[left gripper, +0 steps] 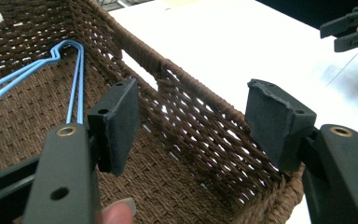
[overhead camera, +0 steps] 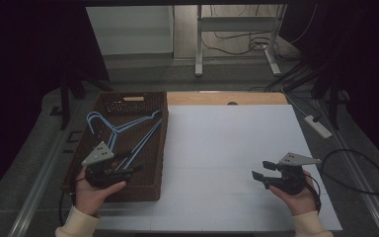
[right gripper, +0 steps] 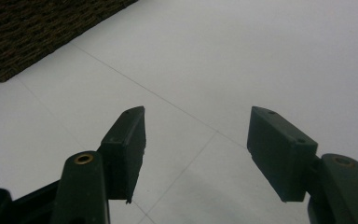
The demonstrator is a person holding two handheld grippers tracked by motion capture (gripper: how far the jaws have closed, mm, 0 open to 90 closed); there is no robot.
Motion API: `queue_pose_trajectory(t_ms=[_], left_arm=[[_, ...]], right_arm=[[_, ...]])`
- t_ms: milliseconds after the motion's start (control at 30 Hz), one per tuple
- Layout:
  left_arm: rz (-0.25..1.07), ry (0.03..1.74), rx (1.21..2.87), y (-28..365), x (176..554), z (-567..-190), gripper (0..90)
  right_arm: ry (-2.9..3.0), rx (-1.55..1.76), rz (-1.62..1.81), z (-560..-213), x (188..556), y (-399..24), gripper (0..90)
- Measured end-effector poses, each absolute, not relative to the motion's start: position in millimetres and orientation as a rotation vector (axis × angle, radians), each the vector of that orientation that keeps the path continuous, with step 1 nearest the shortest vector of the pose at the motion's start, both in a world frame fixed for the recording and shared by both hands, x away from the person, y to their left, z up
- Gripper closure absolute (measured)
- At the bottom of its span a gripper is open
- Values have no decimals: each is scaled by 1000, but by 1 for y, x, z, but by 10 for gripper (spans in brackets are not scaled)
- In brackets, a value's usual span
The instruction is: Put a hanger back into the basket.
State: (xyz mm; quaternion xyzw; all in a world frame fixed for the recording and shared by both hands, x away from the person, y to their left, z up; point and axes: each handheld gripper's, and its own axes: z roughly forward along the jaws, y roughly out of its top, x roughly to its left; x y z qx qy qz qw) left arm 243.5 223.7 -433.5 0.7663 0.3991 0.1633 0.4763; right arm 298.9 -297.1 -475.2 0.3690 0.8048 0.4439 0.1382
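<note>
Nearest you, both hands came in over the front edge of the white tabletop (overhead camera: pixel 227 148). Your left gripper (overhead camera: pixel 128 169) hung over the near end of the brown woven basket (overhead camera: pixel 150 190); its jaws stood wide apart with nothing between them, pads clear of everything. Judging by that, you had let go and the hangers were where they belonged.

Your right gripper (overhead camera: pixel 259 174) idled low over bare tabletop, well apart from the basket, jaws likewise spread and empty. It looked parked, out of the left hand's way.

Farther in, the blue wire hangers (overhead camera: pixel 123 131) lay flat on the basket floor, slanting toward the far left corner. In the left gripper view the hangers (left gripper: pixel 72 70) sat beyond and to the left of the left-hand pad, not touching it. The basket's side wall (left gripper: pixel 191 107) ran between the jaws.
</note>
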Motion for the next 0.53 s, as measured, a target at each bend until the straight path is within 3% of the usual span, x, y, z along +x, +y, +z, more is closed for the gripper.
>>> queue_pose_trajectory(t_ms=[533], left_arm=[[387,990,1881,221,239,-445,338]], right_arm=[[2317,1026,1311,-476,293,-301,346]])
